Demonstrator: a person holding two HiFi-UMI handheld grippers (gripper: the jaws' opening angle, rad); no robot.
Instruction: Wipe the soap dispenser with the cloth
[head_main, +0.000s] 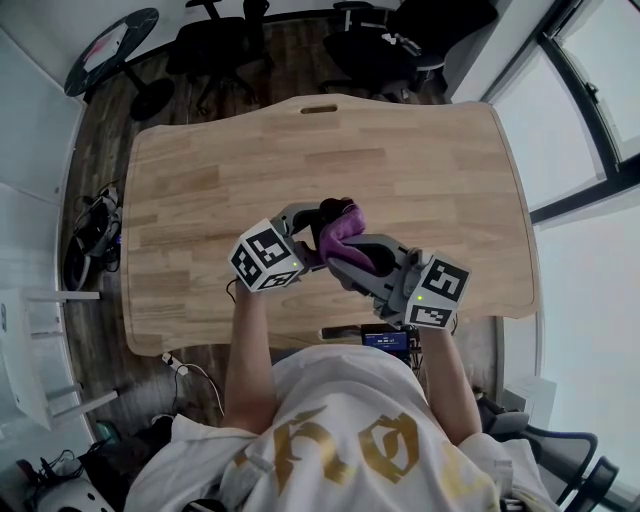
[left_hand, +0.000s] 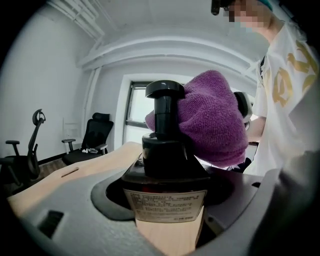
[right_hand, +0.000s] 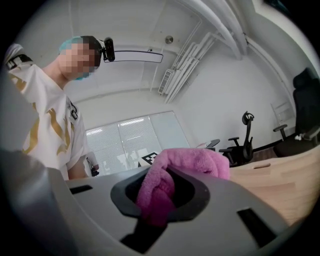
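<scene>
My left gripper (left_hand: 167, 212) is shut on the soap dispenser (left_hand: 167, 170), a dark bottle with a white label and a black pump head (left_hand: 165, 91), held upright. A purple cloth (left_hand: 215, 120) presses against the right side of the pump and the bottle's shoulder. In the right gripper view my right gripper (right_hand: 159, 202) is shut on a fold of that cloth (right_hand: 172, 175). The head view shows both grippers raised above the table's near edge, the left gripper (head_main: 312, 222) meeting the right gripper (head_main: 352, 250) at the cloth (head_main: 340, 225). The bottle is almost hidden there.
The light wooden table (head_main: 200, 190) lies under the grippers. Black office chairs (head_main: 400, 40) stand beyond its far edge, with a round side table (head_main: 110, 45) at far left. A small dark device (head_main: 385, 338) sits at the near edge. Cables lie on the floor (head_main: 95, 230) at left.
</scene>
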